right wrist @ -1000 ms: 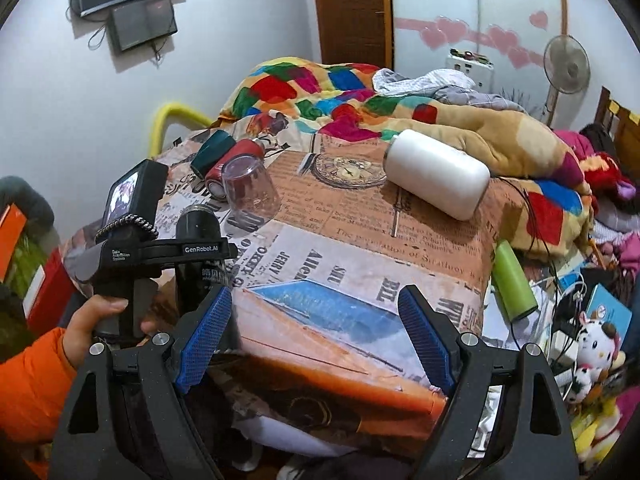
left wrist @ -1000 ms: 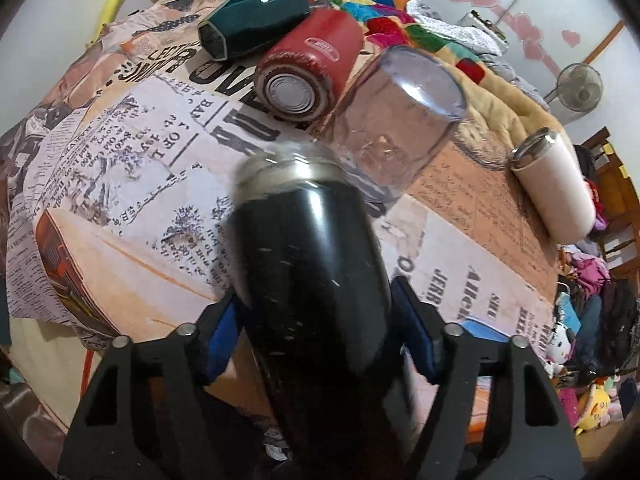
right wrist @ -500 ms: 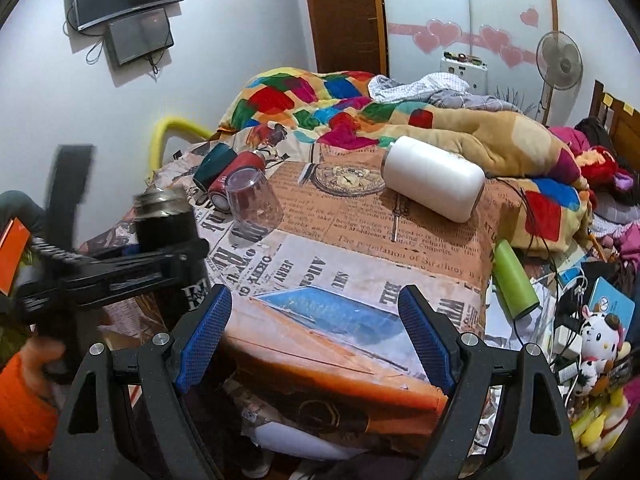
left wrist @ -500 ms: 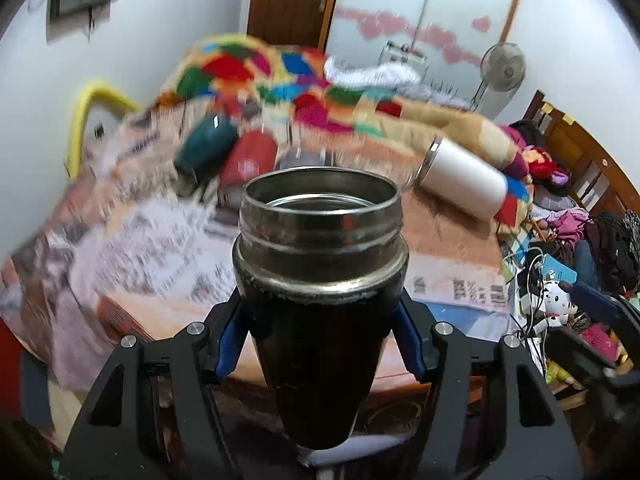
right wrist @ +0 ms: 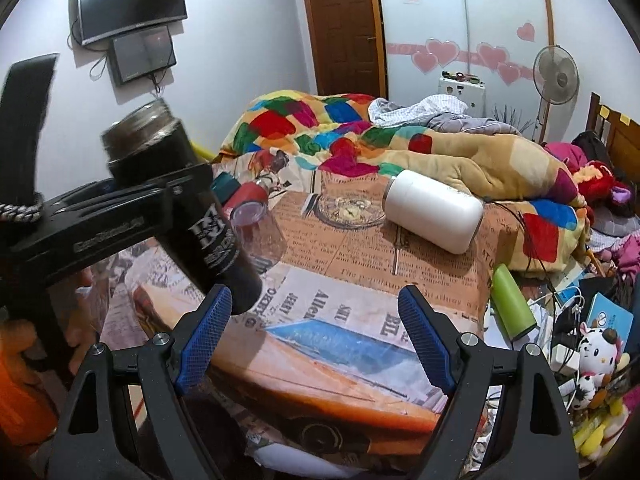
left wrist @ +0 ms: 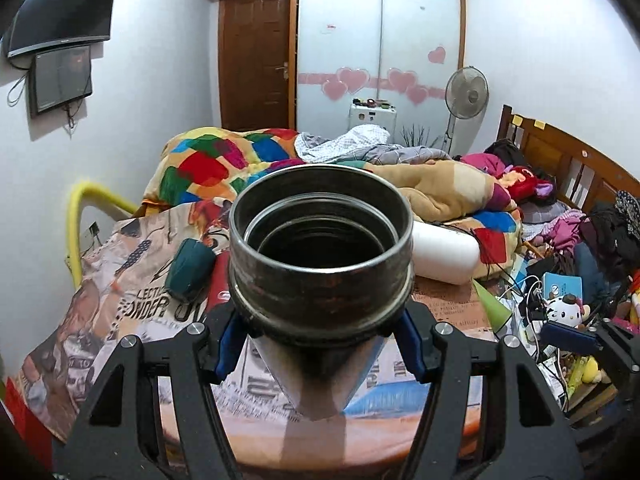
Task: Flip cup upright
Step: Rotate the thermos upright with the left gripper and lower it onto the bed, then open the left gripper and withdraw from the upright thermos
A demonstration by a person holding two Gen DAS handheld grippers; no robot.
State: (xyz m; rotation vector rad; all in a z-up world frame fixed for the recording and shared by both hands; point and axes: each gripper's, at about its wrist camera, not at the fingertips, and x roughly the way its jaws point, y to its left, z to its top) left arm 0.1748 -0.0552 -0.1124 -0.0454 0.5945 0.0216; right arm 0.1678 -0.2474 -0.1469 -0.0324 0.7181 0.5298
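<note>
My left gripper (left wrist: 318,346) is shut on a black steel cup (left wrist: 320,264) and holds it in the air above the newspaper-print table (left wrist: 120,304). The cup's open mouth faces the camera. In the right wrist view the cup (right wrist: 188,208) is tilted, mouth up and to the left, bottom above the table's left part, with the left gripper (right wrist: 172,196) around its middle. My right gripper (right wrist: 314,330) is open and empty at the table's front edge.
On the table (right wrist: 360,304) lie a white cup (right wrist: 434,210) on its side, an upside-down clear glass (right wrist: 260,232), a red cup (right wrist: 250,196) and a dark green cup (left wrist: 188,266). A quilt (right wrist: 400,148) is behind. Clutter and a green bottle (right wrist: 512,304) are to the right.
The left gripper has lifted and turned the black cup, so its mouth now points up and toward the camera. The right gripper has stayed open and nearly still.
</note>
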